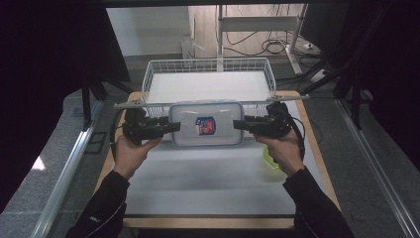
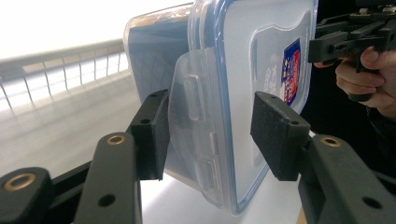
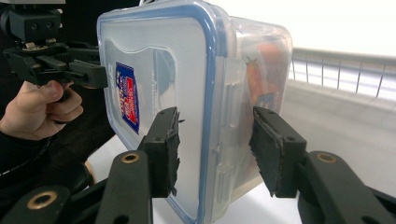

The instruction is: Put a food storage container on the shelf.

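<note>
A clear plastic food box (image 1: 205, 124) with a blue-rimmed lid and a red-and-blue label lies just in front of the wire basket. My left gripper (image 1: 176, 125) is at the box's left end. In the left gripper view its jaws (image 2: 208, 126) stand open on either side of the box's (image 2: 261, 56) side latch, with a gap at the right pad. My right gripper (image 1: 237, 124) is at the right end. Its jaws (image 3: 217, 140) are open around the box's (image 3: 154, 56) rim and latch. Something orange shows inside the box. I cannot tell whether the box rests on the table.
A white wire basket (image 1: 208, 62) with a white floor stands behind the box, on the white mat of the table (image 1: 208, 183). A yellow-green object (image 1: 270, 159) lies partly under the right hand. Metal rails run along both sides.
</note>
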{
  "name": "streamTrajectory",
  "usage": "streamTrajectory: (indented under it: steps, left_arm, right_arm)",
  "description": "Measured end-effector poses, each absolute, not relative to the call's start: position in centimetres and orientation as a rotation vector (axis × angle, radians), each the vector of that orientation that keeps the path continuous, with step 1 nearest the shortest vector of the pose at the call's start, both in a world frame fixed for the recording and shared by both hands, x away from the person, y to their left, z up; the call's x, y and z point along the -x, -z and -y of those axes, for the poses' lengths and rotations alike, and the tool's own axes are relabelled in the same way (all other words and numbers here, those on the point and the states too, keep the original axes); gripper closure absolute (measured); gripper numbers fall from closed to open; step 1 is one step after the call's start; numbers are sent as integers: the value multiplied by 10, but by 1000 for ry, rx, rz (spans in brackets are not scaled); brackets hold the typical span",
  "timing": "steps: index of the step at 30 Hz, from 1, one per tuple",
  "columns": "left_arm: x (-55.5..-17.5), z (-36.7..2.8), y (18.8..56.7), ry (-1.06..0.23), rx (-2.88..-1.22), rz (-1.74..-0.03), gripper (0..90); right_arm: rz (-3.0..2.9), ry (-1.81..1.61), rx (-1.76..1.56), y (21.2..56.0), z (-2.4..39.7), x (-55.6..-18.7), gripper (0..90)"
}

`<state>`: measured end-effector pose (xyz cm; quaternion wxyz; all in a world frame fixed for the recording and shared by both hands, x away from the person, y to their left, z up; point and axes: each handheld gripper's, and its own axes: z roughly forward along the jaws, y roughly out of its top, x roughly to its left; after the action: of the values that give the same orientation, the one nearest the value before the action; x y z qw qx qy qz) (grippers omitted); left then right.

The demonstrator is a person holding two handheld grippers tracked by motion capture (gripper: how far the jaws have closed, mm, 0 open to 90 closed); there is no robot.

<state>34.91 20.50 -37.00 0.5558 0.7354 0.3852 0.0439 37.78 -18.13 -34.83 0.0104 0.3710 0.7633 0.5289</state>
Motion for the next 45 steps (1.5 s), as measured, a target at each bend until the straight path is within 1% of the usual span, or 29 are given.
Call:
streamTrajectory:
  steps: [15,26,35,45]
  left_arm:
    - [-385,-214,328,-137,-1713,-905,484]
    - [-420,-211,312,-123,-1702,-905,486]
    - [-442,-211,307,-115,-1688,-930,485]
    - [-455,-212,317,-87,-1678,-960,484]
  right_arm:
    - [-2339,-1697,-1149,311,172,-415,530]
    - [-2292,-1720,-1173,293,175,-446,527]
    - [-2271,-1747,-1224,290,175,-469,526]
    - [-2281,-1740,-1283,298,173,-488,521]
